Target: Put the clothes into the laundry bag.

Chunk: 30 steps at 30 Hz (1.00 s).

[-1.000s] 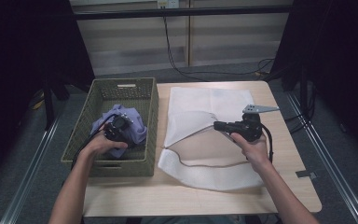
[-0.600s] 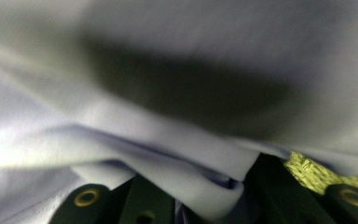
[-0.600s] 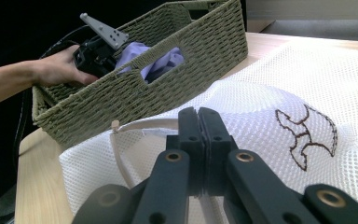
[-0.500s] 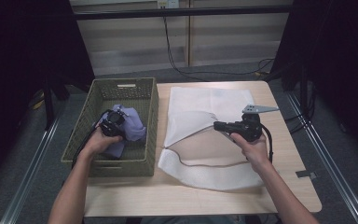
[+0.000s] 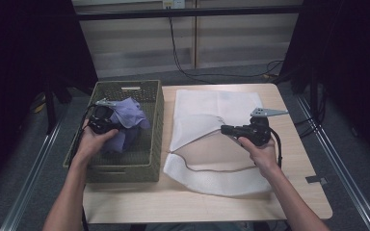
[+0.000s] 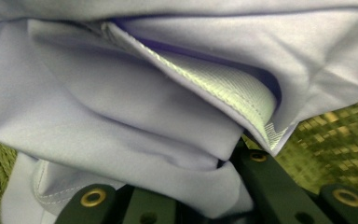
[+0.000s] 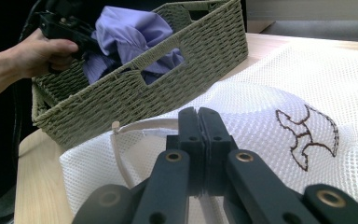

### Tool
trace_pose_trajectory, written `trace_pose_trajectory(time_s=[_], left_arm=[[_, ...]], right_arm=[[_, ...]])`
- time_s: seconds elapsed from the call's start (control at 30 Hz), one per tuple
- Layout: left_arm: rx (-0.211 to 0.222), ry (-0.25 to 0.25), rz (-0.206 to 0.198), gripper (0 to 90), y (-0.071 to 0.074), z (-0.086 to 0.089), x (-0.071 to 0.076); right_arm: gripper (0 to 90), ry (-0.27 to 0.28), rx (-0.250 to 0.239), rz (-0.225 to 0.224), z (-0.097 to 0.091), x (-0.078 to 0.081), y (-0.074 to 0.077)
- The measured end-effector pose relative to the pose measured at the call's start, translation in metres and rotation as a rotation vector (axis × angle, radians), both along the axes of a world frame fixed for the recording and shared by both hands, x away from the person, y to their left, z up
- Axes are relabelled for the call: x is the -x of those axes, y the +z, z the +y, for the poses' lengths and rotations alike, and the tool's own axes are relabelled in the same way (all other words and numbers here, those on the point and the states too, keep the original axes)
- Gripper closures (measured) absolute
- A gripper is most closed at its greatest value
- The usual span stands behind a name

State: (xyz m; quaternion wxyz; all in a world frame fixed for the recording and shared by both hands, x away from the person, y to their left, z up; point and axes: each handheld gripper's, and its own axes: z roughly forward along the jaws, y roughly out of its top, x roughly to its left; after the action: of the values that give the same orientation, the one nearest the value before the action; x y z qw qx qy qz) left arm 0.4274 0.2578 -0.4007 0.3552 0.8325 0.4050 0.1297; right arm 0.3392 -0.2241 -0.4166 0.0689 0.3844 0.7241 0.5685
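The left gripper point(image 5: 107, 124) is clamped on the lilac garment point(image 5: 127, 118); its jaws have just been closing, and in the left gripper view folds of the lilac garment point(image 6: 121, 107) are bunched between them. Compared with a second ago, when the cloth lay low in the woven basket point(image 5: 150, 159) with the jaws wide over it, the bundle is now gathered and raised partly above the basket floor, though it hangs inside the basket walls. The grasp is judged secure enough for the lift to be carried on.

The right gripper point(image 5: 227, 130) is pressed shut on the upper edge of the white mesh bag point(image 5: 212, 103), so that the mouth is held lifted from the table point(image 5: 139, 204). In the right gripper view a beige zipper strip point(image 7: 121, 154) is seen along the opening. The bag has not shifted. The garment is likely to be carried across and fed into that opening next.
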Motion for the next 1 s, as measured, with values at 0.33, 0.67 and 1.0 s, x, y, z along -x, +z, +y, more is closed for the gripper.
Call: trace_pose_trajectory(time_s=[0.33,0.67,1.0], left_arm=[[0.145,0.004,-0.14,82.5,0.028,0.008,0.022],[0.275,0.013,-0.217,82.5,0.04,0.018,0.033],[0.352,0.044,-0.281,82.5,0.057,0.035,0.041]], right_arm=[[88.9,-0.004,-0.01,-0.005,-0.002,0.0,0.001],[89.0,-0.004,-0.013,-0.017,-0.003,0.002,0.002],[89.0,0.002,-0.013,-0.019,0.0,0.003,0.0]])
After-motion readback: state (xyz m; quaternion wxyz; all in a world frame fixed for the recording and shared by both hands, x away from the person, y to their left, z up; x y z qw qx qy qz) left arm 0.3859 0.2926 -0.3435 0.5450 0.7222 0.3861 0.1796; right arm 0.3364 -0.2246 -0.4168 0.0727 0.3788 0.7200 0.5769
